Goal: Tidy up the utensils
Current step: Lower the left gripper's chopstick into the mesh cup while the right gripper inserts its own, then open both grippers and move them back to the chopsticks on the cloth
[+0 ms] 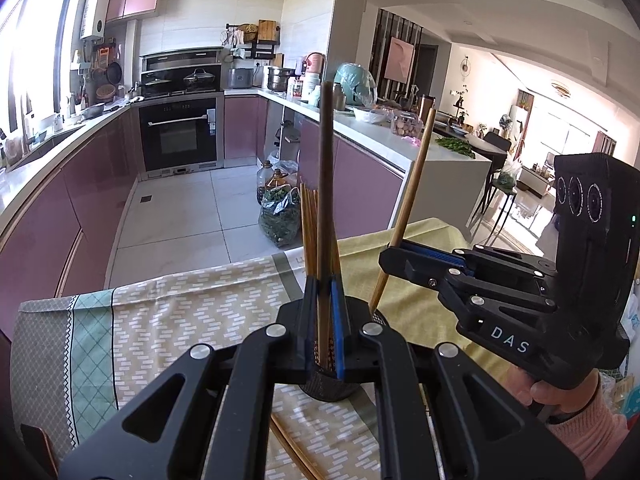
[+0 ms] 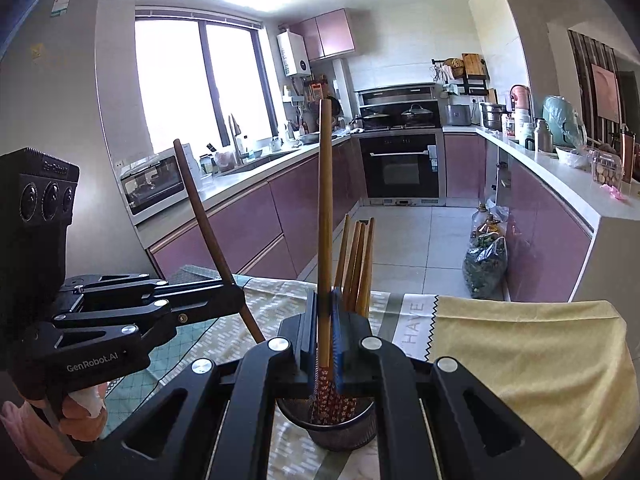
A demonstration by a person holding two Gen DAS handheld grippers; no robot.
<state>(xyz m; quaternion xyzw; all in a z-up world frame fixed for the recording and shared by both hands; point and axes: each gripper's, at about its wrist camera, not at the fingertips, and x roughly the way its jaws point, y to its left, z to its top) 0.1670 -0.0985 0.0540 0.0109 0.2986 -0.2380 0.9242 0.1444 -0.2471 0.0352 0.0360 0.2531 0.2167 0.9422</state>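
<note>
Item: dark mesh utensil cup [image 2: 328, 426], standing on a table near its front edge, holding a bundle of wooden chopsticks [image 2: 356, 264] upright.

Left gripper [image 1: 324, 312]: clenched on one dark brown chopstick [image 1: 326, 184], held near vertical, its lower end inside or just over the cup's mouth; which of the two cannot be told.

Right gripper [image 2: 325, 332]: clenched on a lighter wooden chopstick [image 2: 325, 220] with a red patterned lower end, which dips into the cup. In the left view this stick leans toward the cup's rim.

Loose stock: two further chopsticks [image 1: 296, 452] lying flat on the cloth, just in front of the cup.

Surface: table covered by a patchwork tablecloth [image 1: 180, 312] in grey, mint, brick-patterned beige and plain yellow panels.

Room: kitchen with mauve cabinets [image 2: 248, 228], white worktops, a built-in black oven [image 2: 404, 168] beneath a hob bearing two lidded pans, a bright window [image 2: 176, 80] over the sink, and a pale tiled floor [image 1: 180, 216] with a bag of greens [image 1: 280, 216] and bottles against the counter. A dining area opens to the right.
</note>
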